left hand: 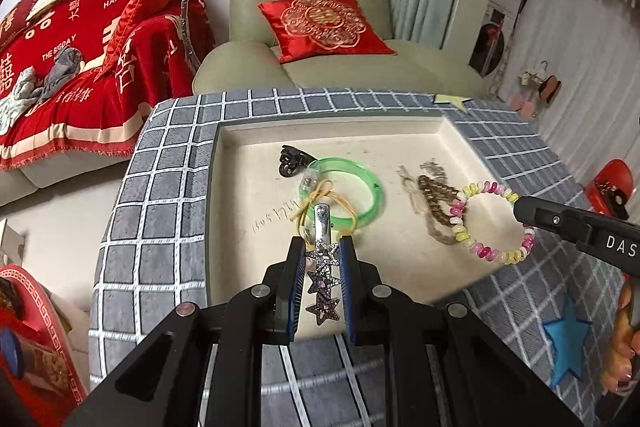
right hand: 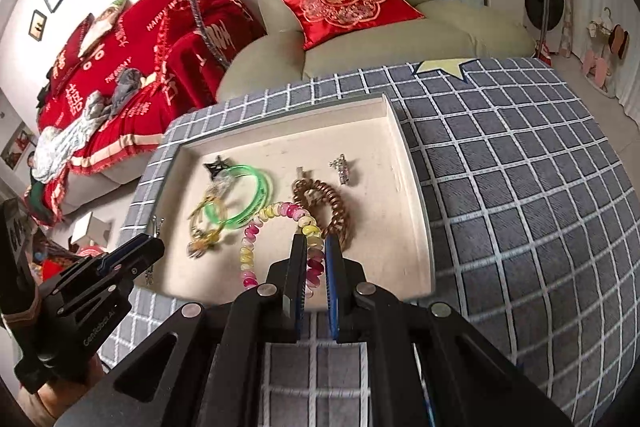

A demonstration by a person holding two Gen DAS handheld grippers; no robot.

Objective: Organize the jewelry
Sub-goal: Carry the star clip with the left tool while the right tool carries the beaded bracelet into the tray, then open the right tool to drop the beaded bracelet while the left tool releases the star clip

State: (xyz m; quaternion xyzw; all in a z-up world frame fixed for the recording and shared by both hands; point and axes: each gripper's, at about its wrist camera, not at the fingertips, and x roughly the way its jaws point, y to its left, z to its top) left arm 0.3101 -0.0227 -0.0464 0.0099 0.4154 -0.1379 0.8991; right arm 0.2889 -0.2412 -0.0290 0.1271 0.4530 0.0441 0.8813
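Note:
My left gripper (left hand: 323, 247) is shut on a silver hair clip with purple stars (left hand: 323, 291), held over the near part of the cream tray (left hand: 332, 131). My right gripper (right hand: 316, 247) is shut on a pink and yellow bead bracelet (right hand: 256, 227), which also shows in the left wrist view (left hand: 496, 223), held over the tray (right hand: 280, 143). In the tray lie a green bangle (left hand: 352, 187), a yellow cord (left hand: 320, 195), a black claw clip (left hand: 292, 159), a brown coil hair tie (left hand: 438, 199) and a small silver piece (right hand: 343, 169).
The tray sits on a grey checked cloth (left hand: 160, 187) over a low table. A green armchair with a red cushion (left hand: 320, 27) stands behind it, a red-covered sofa (left hand: 80, 47) at the left. A blue star (left hand: 566, 339) and a pale star (right hand: 442, 67) lie on the cloth.

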